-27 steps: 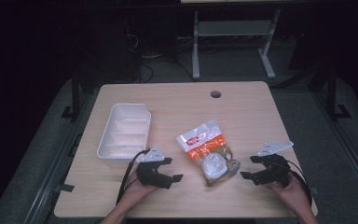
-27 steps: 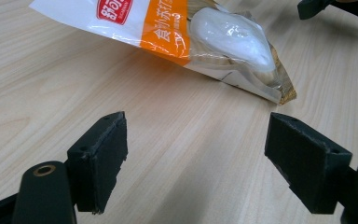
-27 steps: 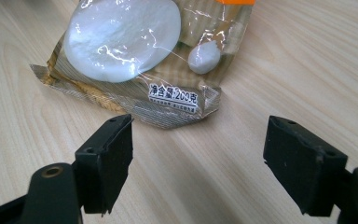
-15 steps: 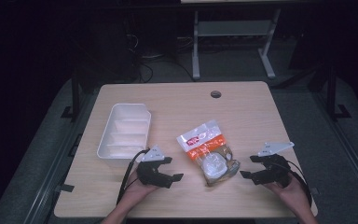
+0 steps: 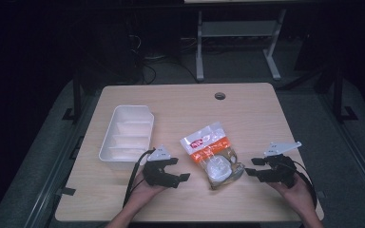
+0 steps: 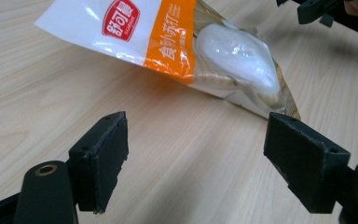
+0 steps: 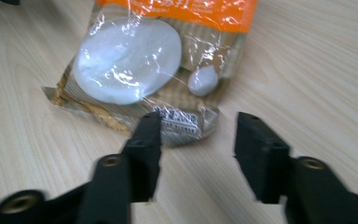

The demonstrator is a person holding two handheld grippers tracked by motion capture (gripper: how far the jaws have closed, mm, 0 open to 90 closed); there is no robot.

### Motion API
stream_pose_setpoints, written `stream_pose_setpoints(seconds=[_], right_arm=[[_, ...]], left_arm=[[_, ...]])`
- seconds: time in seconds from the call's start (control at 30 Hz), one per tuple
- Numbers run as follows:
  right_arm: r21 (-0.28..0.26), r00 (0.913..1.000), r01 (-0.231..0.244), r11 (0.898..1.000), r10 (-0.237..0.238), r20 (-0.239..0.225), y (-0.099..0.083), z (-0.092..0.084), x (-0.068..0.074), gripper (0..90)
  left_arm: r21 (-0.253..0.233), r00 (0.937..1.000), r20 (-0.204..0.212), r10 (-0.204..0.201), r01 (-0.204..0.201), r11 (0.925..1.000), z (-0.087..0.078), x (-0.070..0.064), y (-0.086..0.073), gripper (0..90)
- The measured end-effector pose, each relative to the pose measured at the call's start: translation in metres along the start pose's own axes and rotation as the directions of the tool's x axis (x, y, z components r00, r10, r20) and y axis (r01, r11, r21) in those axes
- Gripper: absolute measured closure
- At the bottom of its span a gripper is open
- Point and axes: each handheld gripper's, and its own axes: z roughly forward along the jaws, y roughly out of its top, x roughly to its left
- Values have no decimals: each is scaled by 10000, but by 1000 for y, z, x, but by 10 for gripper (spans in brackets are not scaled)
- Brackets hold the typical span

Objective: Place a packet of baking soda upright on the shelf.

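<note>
A: How do the two hand-held tools stand?

B: The left gripper (image 5: 177,169) rests low over the near part of the wooden table (image 5: 180,102), jaws spread wide with nothing between them. The right gripper (image 5: 251,166) sits at the near right, jaws parted less widely, also empty. Neither touches the snack bag (image 5: 212,153), which lies flat between them at the table's near centre.

A: What do the gripper views add?

B: The left gripper view shows the snack bag (image 6: 177,46) beyond its own gap: a white and orange printed panel with a red logo, and a clear part over a pale rounded item. The right gripper (image 6: 314,8) appears at that view's far corner. The right gripper view shows the snack bag (image 7: 144,70) from its clear end, just beyond the jaw tips, with one large white piece and one small one inside.

A: And the high view?

B: A white divided tray (image 5: 105,147) lies at the left, just beyond the left gripper.
</note>
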Motion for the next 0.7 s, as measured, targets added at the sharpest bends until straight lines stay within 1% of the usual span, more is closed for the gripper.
stream_pose_setpoints(seconds=[0.03,0.07,0.1,0.13,0.2,0.23,0.3,0.33,0.4,0.47,0.53,0.57,0.6,0.67,0.7], right_arm=[[-25,10000,70,10000,-70,-49,1,1,0,573],[20,9997,226,9997,-226,-111,5,4,2,666],[63,9994,321,9995,-320,-145,7,6,3,698],[63,9994,321,9995,-320,-145,7,6,3,698],[126,9987,511,9986,-510,-71,10,10,7,769],[136,9982,587,9982,-585,-143,12,13,8,789],[221,9969,770,9968,-767,-156,15,18,11,816],[318,9952,954,9949,-946,-255,18,23,14,829],[373,9944,1024,9940,-1013,-309,20,25,14,833],[400,9946,916,9950,-894,-536,21,29,13,837],[564,9932,974,9936,-934,-690,22,34,13,837],[638,9923,1072,9922,-1027,-696,22,35,13,836],[650,9918,1089,9919,-1040,-743,21,36,12,836],[769,9915,1024,9918,-955,-887,21,40,9,835],[794,9912,1021,9916,-946,-928,21,42,9,835]], left_arm=[[-53,9999,7,-145,145,9999,1,1,2,215],[-111,9997,-2,-229,229,9997,2,1,3,217],[-94,9993,-25,-372,372,9993,3,1,4,219],[-15,9990,-104,-441,441,9990,5,2,5,219],[140,9984,-222,-524,527,9985,10,3,6,219],[182,9977,-214,-646,650,9977,12,3,6,218],[193,9959,-222,-876,880,9959,17,5,7,216],[134,9949,-215,-987,990,9950,20,5,8,215],[133,9927,-157,-1194,1197,9927,24,6,10,214],[136,9910,-74,-1333,1334,9910,29,7,13,214],[57,9871,-12,-1601,1601,9871,35,9,14,216],[104,9845,27,-1752,1752,9845,37,10,15,216],[196,9834,52,-1816,1815,9832,40,11,16,216],[301,9803,61,-1977,1974,9799,46,13,17,216],[310,9773,186,-2111,2105,9771,48,14,18,216]])
